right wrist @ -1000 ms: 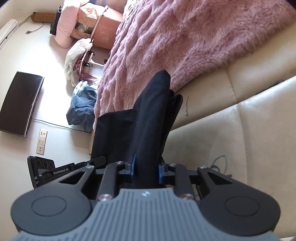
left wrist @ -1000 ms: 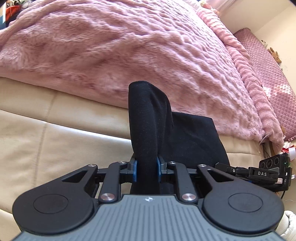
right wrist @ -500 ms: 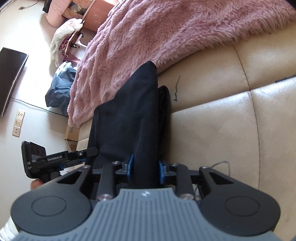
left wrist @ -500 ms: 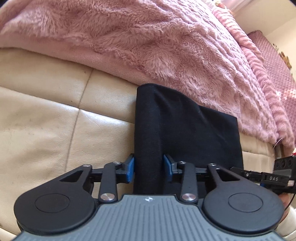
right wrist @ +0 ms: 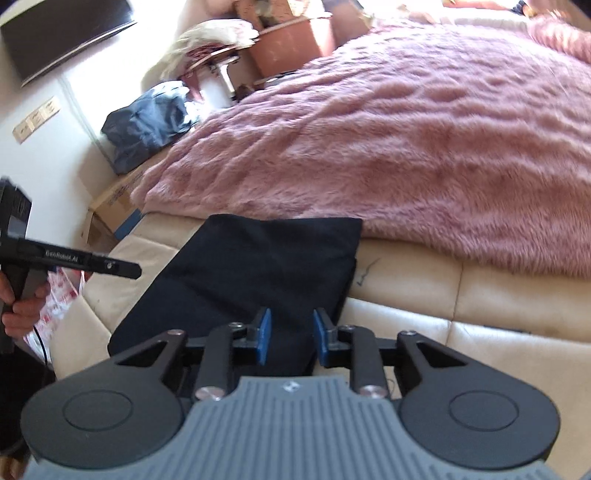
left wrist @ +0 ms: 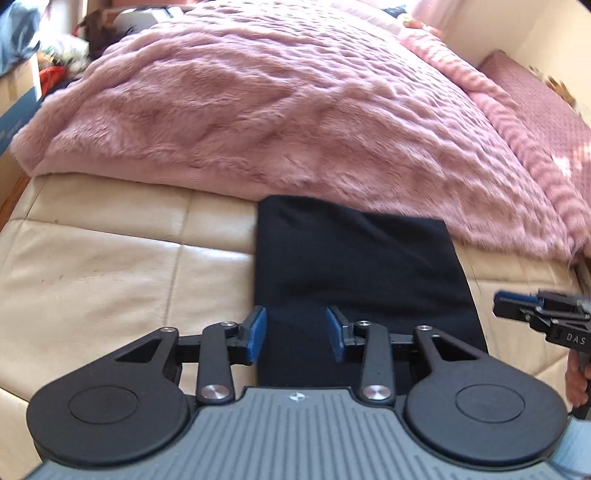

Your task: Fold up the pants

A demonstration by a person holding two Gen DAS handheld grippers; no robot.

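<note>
The black pants point(left wrist: 354, 266) lie flat in a folded rectangle on the cream leather cushion point(left wrist: 110, 280), their far edge against the pink blanket. My left gripper point(left wrist: 296, 334) is open above the near left part of the pants, holding nothing. My right gripper point(right wrist: 291, 336) is open above the near right edge of the pants point(right wrist: 258, 273), also empty. The right gripper shows at the right edge of the left wrist view point(left wrist: 543, 314), and the left gripper at the left of the right wrist view point(right wrist: 74, 258).
A fluffy pink blanket point(left wrist: 295, 103) covers the surface beyond the pants. A purple quilted cover point(left wrist: 546, 96) lies at the far right. On the floor to the left are a blue bundle point(right wrist: 147, 122), a brown box point(right wrist: 291, 40) and a dark screen point(right wrist: 62, 33).
Both grippers have opened and let go of the pants. The raised fold has dropped flat onto the cushion. Both grippers have pulled back and up slightly.
</note>
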